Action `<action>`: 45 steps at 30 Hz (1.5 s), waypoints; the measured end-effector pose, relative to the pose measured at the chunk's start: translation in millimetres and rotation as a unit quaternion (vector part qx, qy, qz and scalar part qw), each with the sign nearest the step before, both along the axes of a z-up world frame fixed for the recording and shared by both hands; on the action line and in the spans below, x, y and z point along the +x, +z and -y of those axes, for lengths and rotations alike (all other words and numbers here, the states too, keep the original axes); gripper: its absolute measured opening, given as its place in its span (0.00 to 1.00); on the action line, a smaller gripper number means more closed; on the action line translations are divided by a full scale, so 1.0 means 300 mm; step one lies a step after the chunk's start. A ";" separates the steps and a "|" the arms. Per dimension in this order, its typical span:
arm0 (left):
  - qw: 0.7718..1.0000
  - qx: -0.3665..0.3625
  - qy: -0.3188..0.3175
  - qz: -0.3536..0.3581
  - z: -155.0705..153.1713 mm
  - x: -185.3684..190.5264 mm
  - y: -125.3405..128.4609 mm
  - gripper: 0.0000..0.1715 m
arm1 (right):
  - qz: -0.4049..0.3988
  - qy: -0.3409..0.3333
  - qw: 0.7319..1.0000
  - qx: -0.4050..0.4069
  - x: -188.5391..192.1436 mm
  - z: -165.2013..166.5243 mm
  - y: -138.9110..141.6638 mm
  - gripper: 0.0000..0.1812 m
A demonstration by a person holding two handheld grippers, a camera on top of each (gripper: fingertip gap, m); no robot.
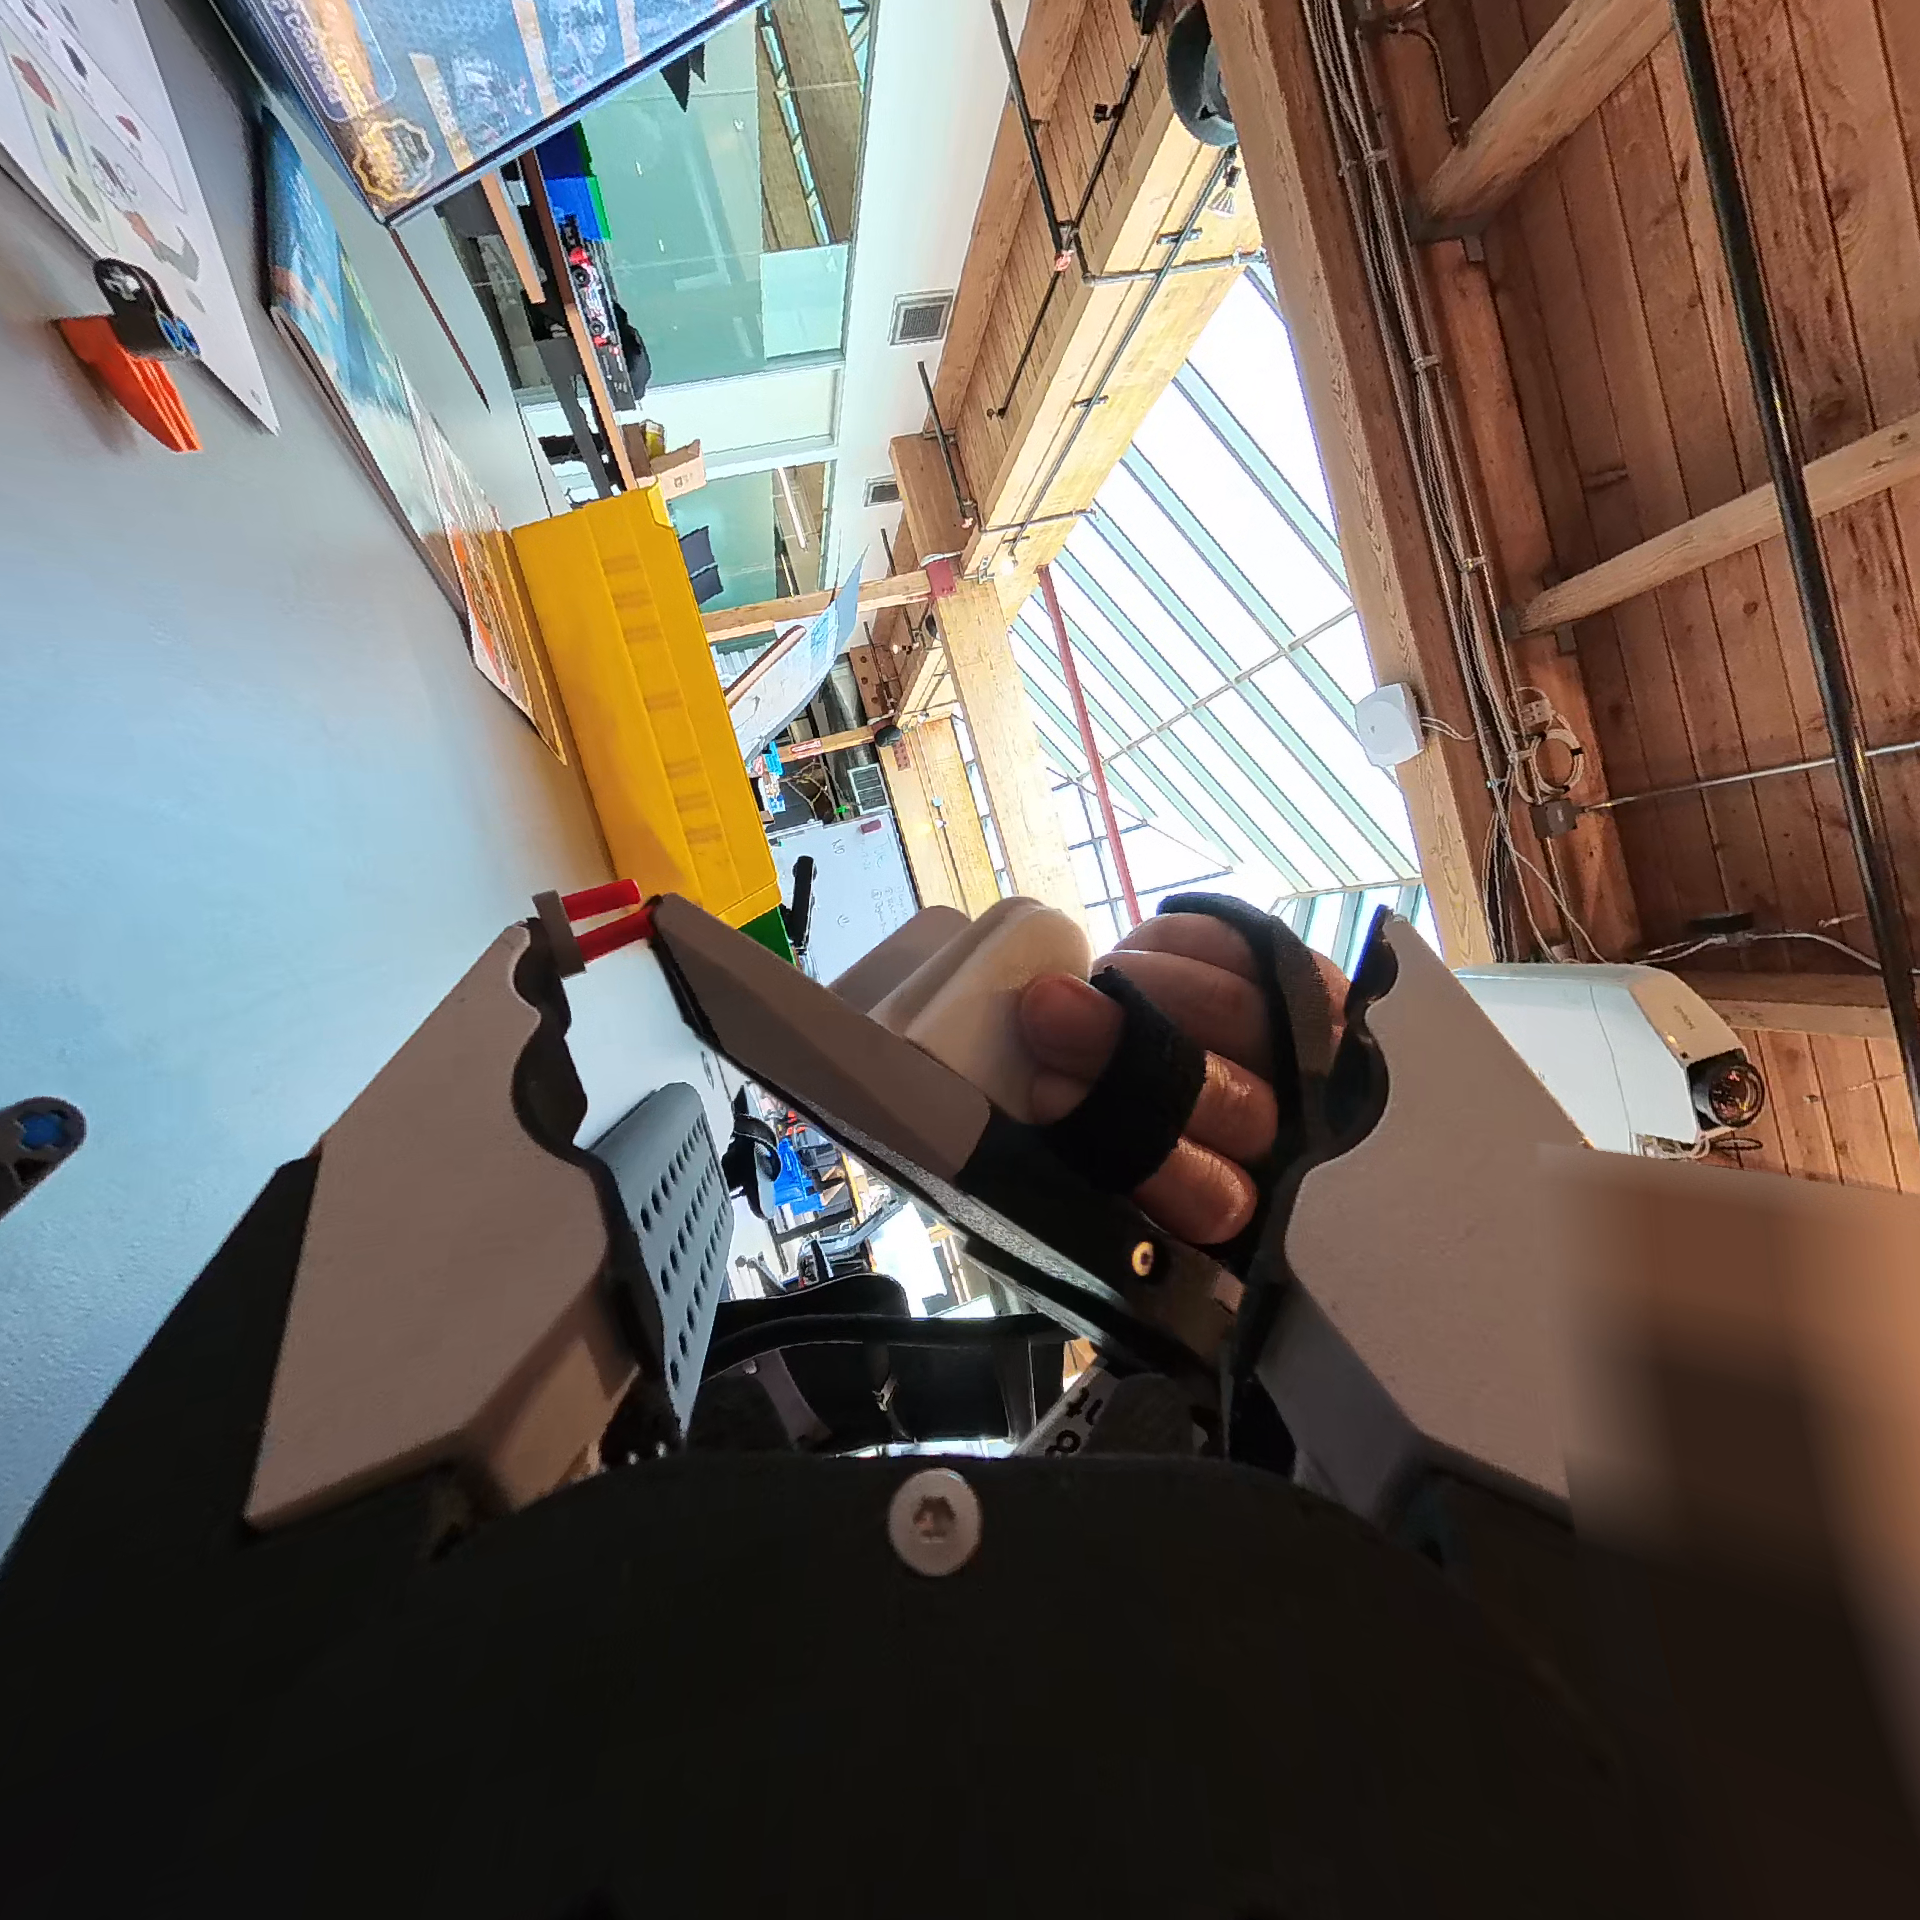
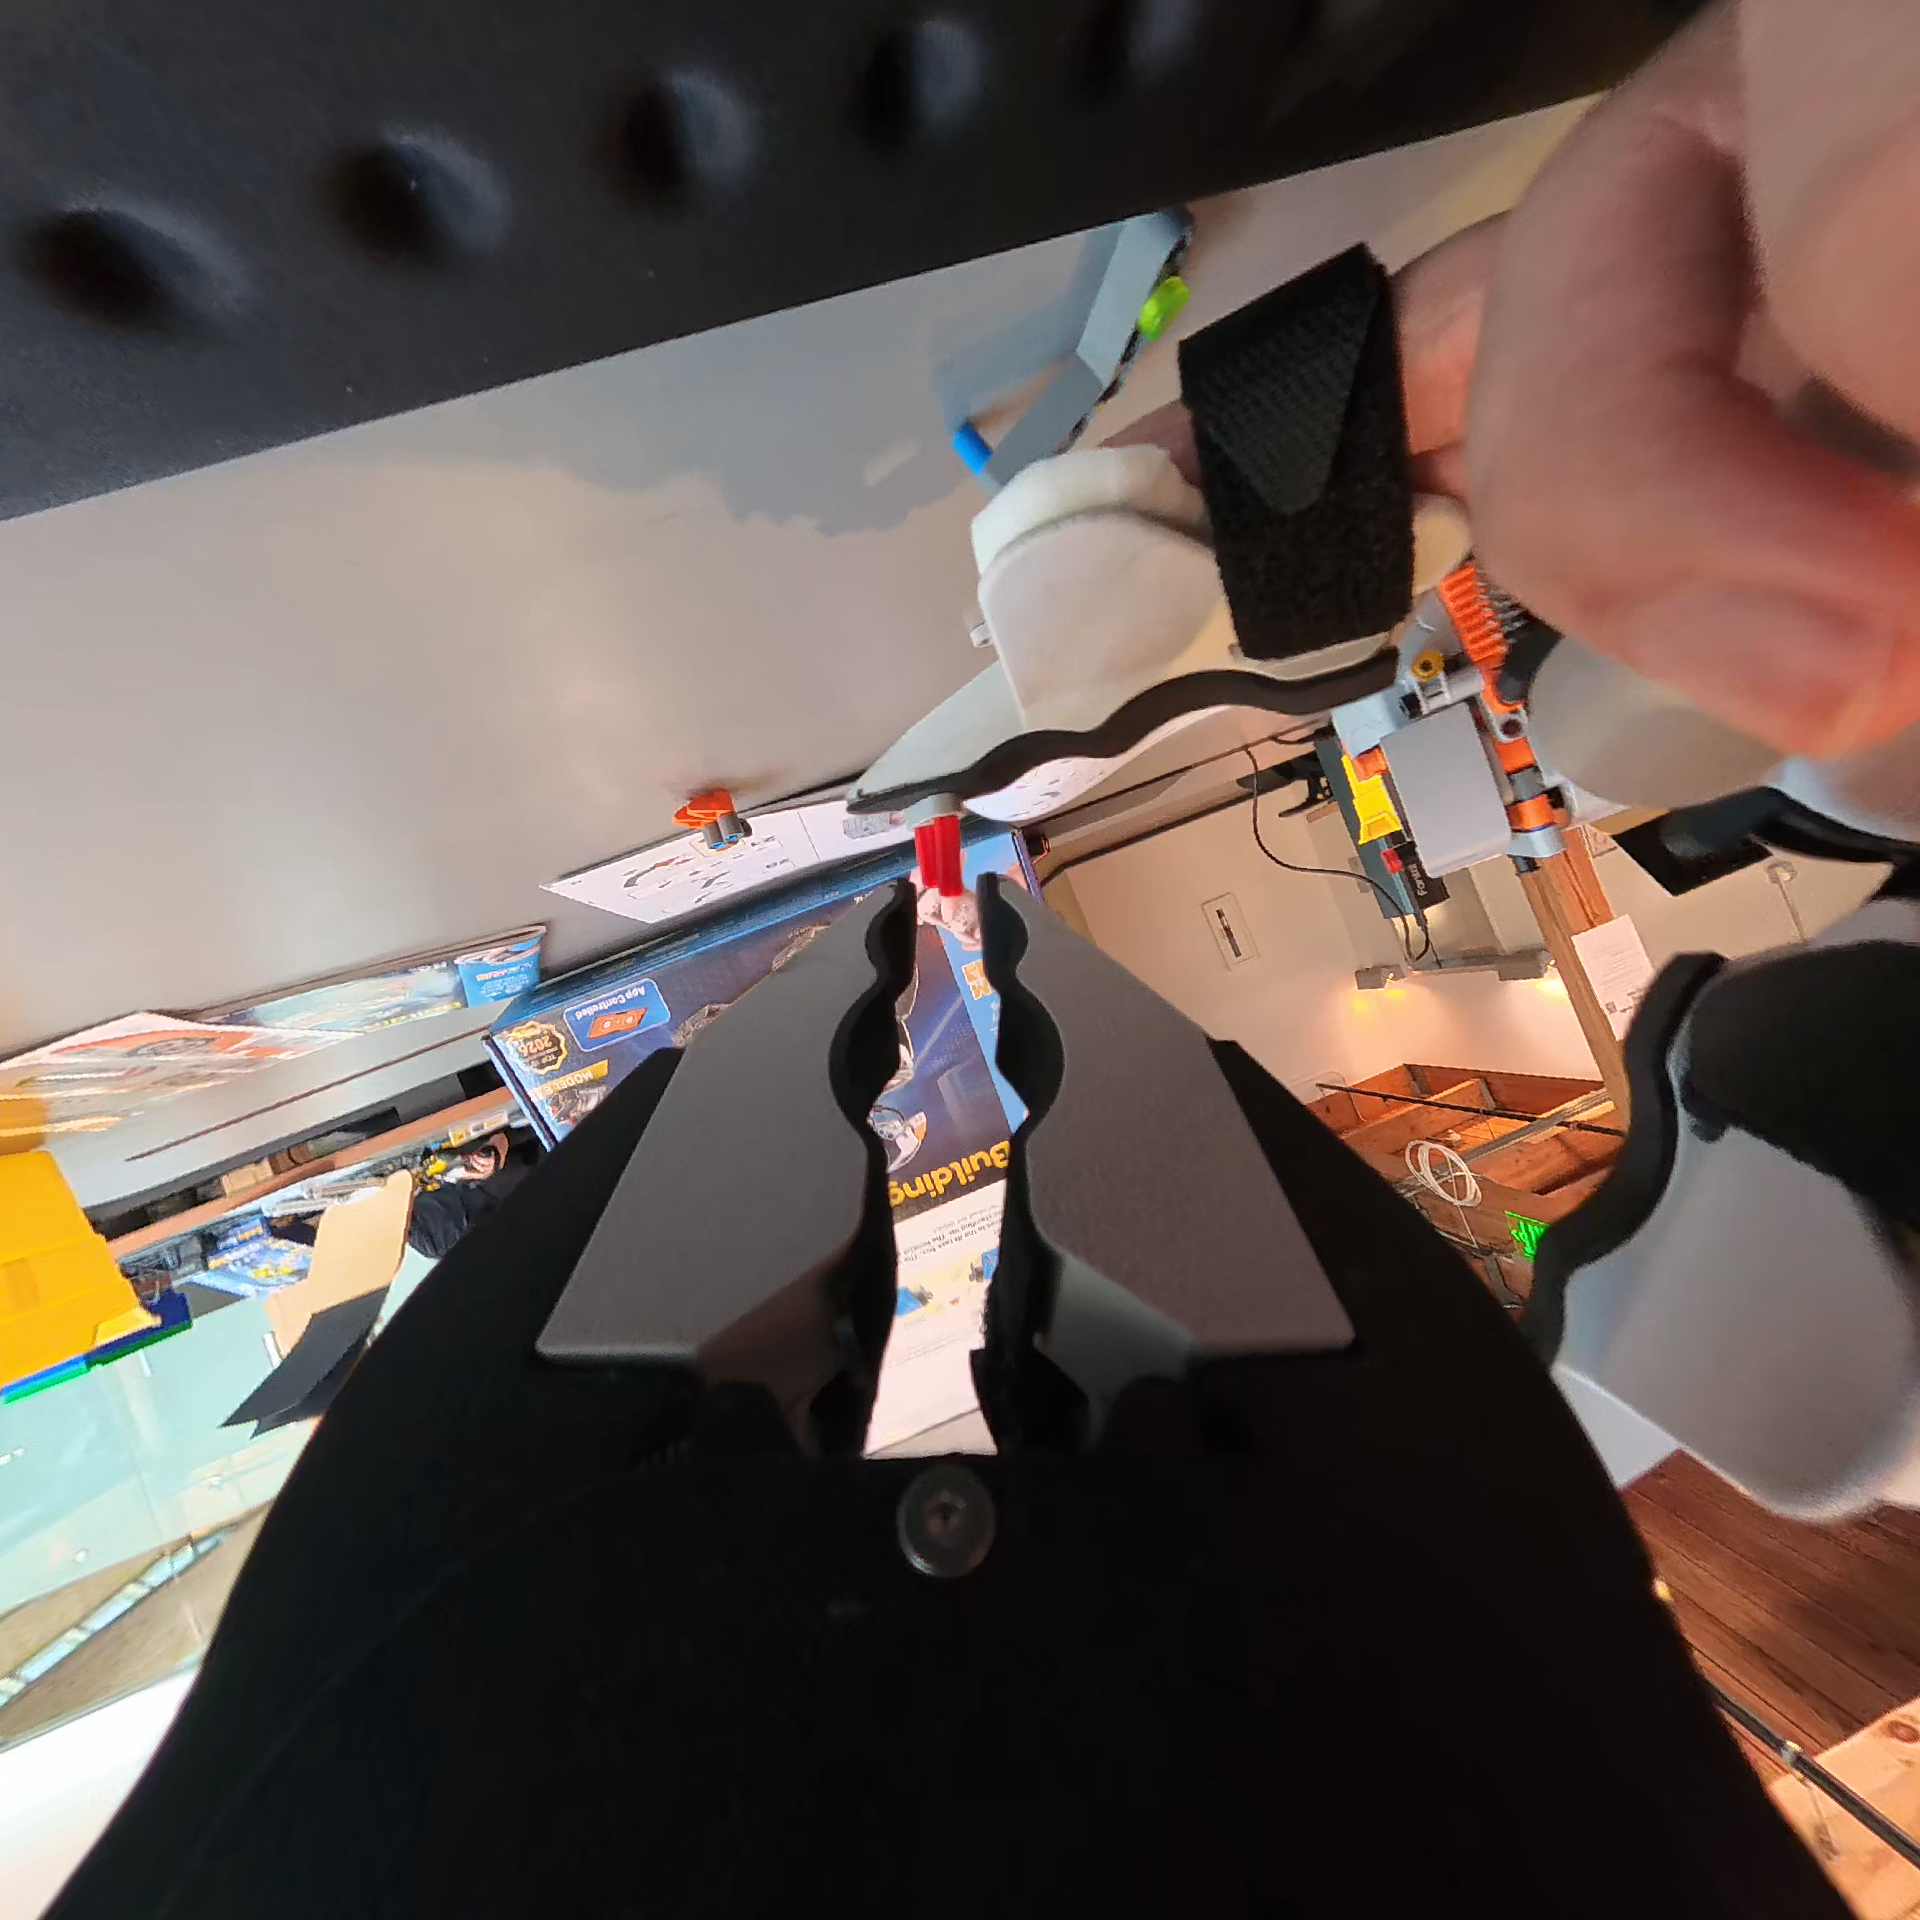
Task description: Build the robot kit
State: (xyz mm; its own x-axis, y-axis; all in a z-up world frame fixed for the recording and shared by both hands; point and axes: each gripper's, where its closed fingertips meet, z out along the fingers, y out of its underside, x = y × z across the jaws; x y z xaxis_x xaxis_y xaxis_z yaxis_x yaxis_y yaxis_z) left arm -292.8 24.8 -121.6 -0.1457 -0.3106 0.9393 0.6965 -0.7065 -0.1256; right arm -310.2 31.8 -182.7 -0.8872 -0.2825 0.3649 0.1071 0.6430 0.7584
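Note:
A small piece with two red pins on a grey end (image 1: 587,923) sits between the two grippers, above the white table (image 1: 208,727). My right gripper (image 2: 943,899) is nearly shut, and its tips pinch the end of the red pins (image 2: 938,857). My left gripper (image 1: 956,935) is wide open. Its left fingertip (image 1: 525,961) touches the grey end of the piece. In the left wrist view the right gripper's dark finger (image 1: 831,1039) reaches in between my left fingers, with a strapped hand (image 1: 1153,1101) behind it. In the right wrist view the left gripper's finger (image 2: 1091,727) lies across above the pins.
A yellow bin (image 1: 644,707) stands at the table's far edge. An orange and black part (image 1: 130,364) lies on an instruction sheet (image 1: 104,135). A dark blue box (image 2: 727,1039) stands beyond. A grey and orange built model (image 2: 1455,769) shows behind the hand (image 2: 1662,416).

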 end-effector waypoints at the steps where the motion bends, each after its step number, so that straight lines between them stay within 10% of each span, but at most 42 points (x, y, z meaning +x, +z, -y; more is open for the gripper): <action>1: 1.000 0.000 0.001 0.000 0.000 -0.001 -0.001 0.84 | -0.001 0.000 1.000 -0.003 -0.001 0.002 0.001 0.07; 18: 1.000 0.005 -0.006 0.012 0.016 -0.015 0.000 0.84 | -0.183 -0.084 0.972 -0.119 0.029 -0.055 0.216 0.10; 24: 0.999 0.010 -0.027 0.019 0.034 -0.014 -0.010 0.82 | -0.344 -0.215 0.810 -0.425 0.101 -0.073 0.227 0.10; 30: 0.996 0.012 -0.091 0.015 0.079 0.024 -0.024 0.78 | -0.264 -0.266 0.667 -0.643 0.136 0.050 0.120 0.13; 45: 0.991 0.021 -0.132 0.010 0.114 0.043 -0.034 0.74 | -0.135 -0.202 0.742 -0.625 0.070 0.126 0.043 0.06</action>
